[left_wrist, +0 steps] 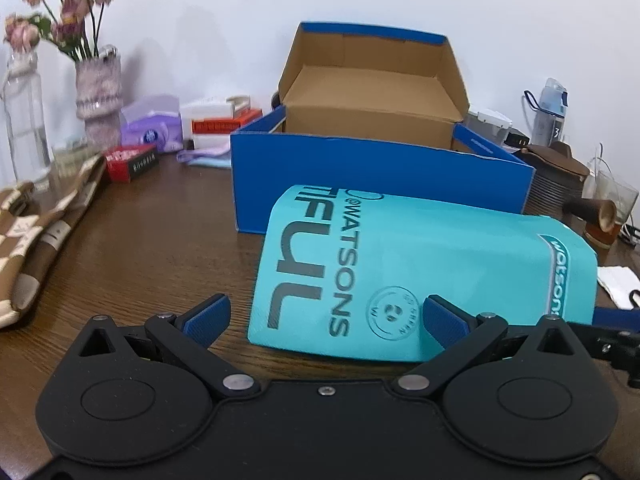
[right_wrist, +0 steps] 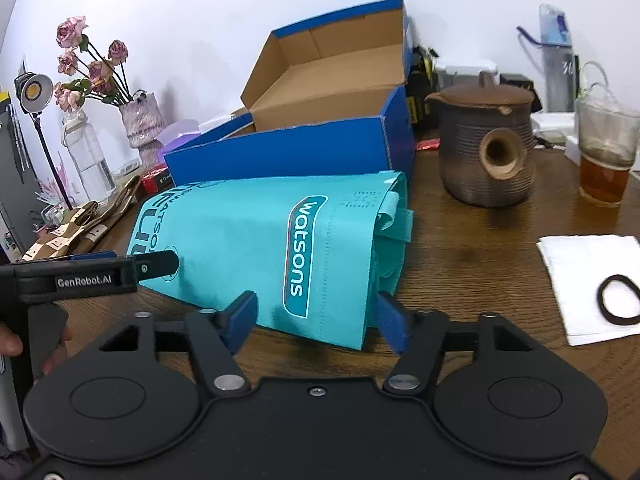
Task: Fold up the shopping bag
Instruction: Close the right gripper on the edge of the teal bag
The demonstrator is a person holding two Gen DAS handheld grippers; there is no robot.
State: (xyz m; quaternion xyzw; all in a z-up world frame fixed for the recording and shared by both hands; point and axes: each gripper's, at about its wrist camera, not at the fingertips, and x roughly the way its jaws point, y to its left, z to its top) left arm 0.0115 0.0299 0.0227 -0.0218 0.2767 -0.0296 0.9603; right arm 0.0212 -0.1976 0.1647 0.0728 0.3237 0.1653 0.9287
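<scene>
1. We read "watsons" in white letters on a dark band of the teal shopping bag, and in the left wrist view also "@WATSONS" and the cut-off letters "TIFUL" in grey print on the shopping bag.
2. The bag lies folded flat on the brown wooden surface, just in front of the open blue box, which stands at 12 o'clock from it.
3. Our left tool has its blue fingers wide apart, with the near edge of the bag between them; it grips nothing.
4. Our right tool is also wide open around the near end of the bag, where the handles are tucked.
5. In the right wrist view the left tool shows at 9 o'clock with the label "GenRobot.AI".
6. The round stamp on the bag is too blurred to read.
7. At 3 o'clock a white napkin carries a black ring.
8. A brown ribbed teapot stands at 1 o'clock.
</scene>
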